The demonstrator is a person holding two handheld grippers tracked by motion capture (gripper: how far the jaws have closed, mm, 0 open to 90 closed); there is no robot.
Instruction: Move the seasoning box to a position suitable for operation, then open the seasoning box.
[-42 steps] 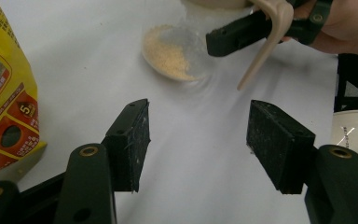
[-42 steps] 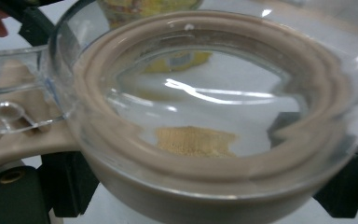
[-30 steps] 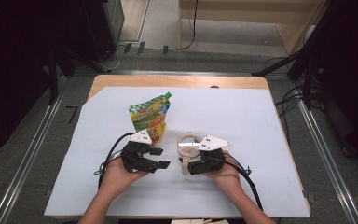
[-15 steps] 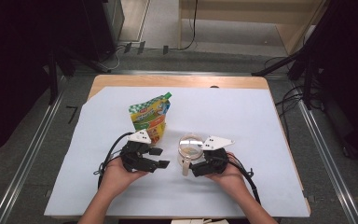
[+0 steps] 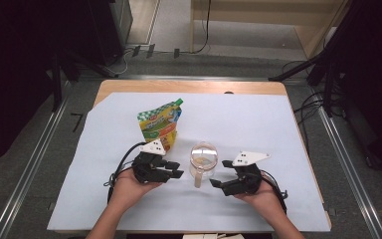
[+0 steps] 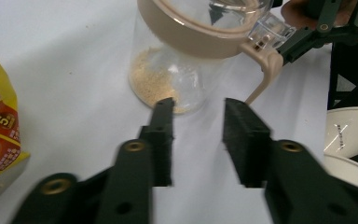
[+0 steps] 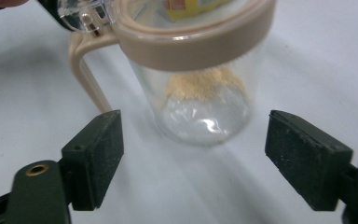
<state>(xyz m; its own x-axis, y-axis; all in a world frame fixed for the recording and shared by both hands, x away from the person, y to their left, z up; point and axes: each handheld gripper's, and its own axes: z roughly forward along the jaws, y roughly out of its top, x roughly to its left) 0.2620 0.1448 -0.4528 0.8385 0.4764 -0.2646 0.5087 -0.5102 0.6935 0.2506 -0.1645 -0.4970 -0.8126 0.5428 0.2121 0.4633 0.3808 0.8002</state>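
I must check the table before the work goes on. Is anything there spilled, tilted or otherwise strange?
Nothing stands out. The clear jar with the beige lid stands upright on the white sheet, and its tan powder lies inside at the bottom. The yellow-green spout pouch lies flat behind it, cap on. No spill is visible.

The jar [image 5: 203, 160] is clear, glossy plastic with a smooth beige plastic rim and handle, and a fine sandy powder [image 6: 154, 88] lies matt in its bottom. The pouch [image 5: 160, 124] looks like shiny printed foil. Both tongs [image 6: 196, 140] [image 7: 193, 158] are matt black plastic with rough, grainy pads and brass-coloured rivets. A matt white sheet [image 5: 248, 119] covers the wooden surface [image 5: 129, 87].
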